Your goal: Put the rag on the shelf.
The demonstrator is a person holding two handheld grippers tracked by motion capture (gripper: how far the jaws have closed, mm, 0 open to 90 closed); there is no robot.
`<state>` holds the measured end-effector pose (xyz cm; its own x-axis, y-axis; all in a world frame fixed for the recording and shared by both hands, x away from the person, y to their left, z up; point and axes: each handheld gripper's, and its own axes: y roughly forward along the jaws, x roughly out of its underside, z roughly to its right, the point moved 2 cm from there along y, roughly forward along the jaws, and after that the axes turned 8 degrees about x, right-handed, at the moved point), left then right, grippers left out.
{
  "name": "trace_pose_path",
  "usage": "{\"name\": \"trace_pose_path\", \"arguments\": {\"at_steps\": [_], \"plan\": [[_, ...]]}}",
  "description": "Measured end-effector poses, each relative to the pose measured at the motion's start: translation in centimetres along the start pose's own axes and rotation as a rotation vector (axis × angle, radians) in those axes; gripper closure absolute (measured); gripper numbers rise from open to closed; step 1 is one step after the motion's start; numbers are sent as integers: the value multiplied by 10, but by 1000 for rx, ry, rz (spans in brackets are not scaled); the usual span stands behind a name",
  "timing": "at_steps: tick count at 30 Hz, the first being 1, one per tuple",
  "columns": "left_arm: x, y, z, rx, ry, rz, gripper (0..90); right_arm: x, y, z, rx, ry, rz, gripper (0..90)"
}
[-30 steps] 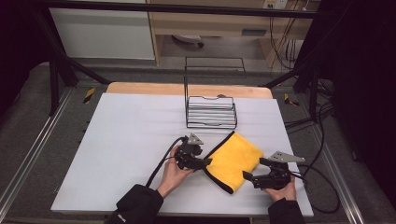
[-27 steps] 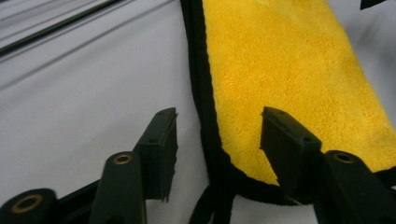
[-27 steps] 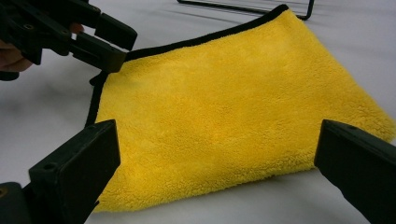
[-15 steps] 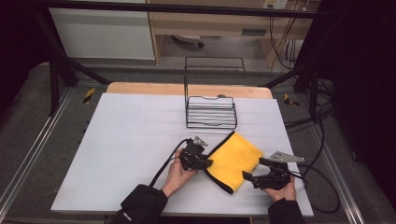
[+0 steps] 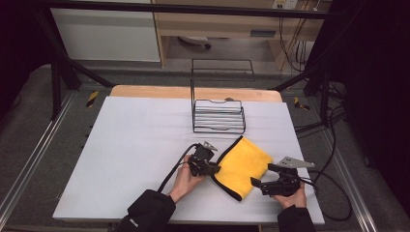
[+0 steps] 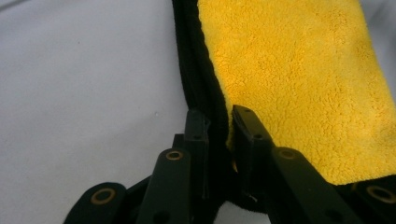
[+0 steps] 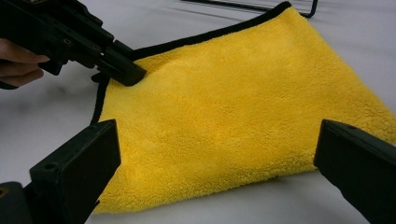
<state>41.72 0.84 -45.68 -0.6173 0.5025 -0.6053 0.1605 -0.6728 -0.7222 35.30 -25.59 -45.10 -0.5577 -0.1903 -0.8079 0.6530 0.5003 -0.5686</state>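
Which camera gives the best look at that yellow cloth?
The right gripper view: the yellow cloth lies spread across it, black border and fluffy nap plain. The high view shows the whole cloth small, in front of the wire rack. The left gripper view shows just one black-bordered edge between the left gripper jaws.

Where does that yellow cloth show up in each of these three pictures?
High view: the yellow cloth lies near the table's front edge, between the two hands.
Left gripper view: it covers the upper right, its black edge between the left claw jaws.
Right gripper view: it spreads across the middle.
Shared landmark: the cloth's black edge.
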Motion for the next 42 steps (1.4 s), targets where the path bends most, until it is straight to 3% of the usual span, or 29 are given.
{"name": "trace_pose_path", "arguments": {"at_steps": [8,19,22,31,39,42], "plan": [[-3,0,6,-45,57,-21,807,0,-1,0,-5,-1,-3,14],[5,-22,16,-56,51,-9,817,-1,-1,-3,-15,7,4,14],[13,-32,18,-79,55,-17,817,-1,0,-4,-16,3,5,14],[47,-56,22,-84,11,15,813,-2,2,-9,-27,5,2,14],[75,-64,31,-74,-26,48,808,-1,3,-10,-26,8,-2,16],[81,-63,33,-78,-23,68,799,-1,4,-10,-25,4,-3,16]]}}
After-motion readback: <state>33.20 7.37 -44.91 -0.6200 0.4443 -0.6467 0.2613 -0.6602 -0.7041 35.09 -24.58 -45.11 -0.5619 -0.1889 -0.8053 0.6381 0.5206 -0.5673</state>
